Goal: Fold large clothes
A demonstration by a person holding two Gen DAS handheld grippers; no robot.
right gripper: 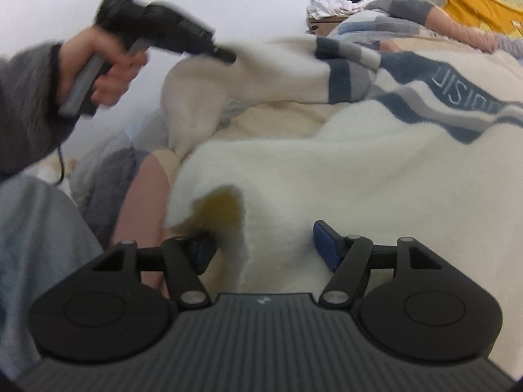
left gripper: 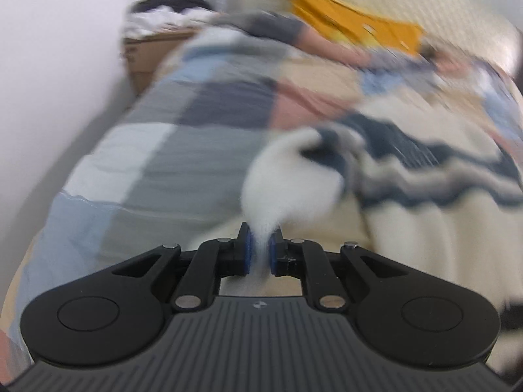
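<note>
A cream fleece sweater (right gripper: 359, 163) with navy and grey wavy stripes lies spread on the bed. My left gripper (left gripper: 260, 238) is shut on a bunch of its cream sleeve (left gripper: 287, 183), which trails from the blue pads toward the striped body (left gripper: 425, 176). In the right wrist view a hand (right gripper: 98, 65) holds that left gripper (right gripper: 225, 55) above the bed's left side, with the sleeve (right gripper: 261, 65) stretched from its tip. My right gripper (right gripper: 261, 238) stands open over the sweater's near edge. A fold of cream fabric lies between its jaws, and the pads (right gripper: 327, 245) stand apart from it.
A patchwork duvet (left gripper: 163, 150) in blue, grey, pink and beige covers the bed. A cardboard box (left gripper: 153, 45) heaped with clothes stands at the far corner by the white wall (left gripper: 49, 65). A yellow garment (left gripper: 353, 26) lies at the head end. A trouser leg (right gripper: 39, 228) fills the near left.
</note>
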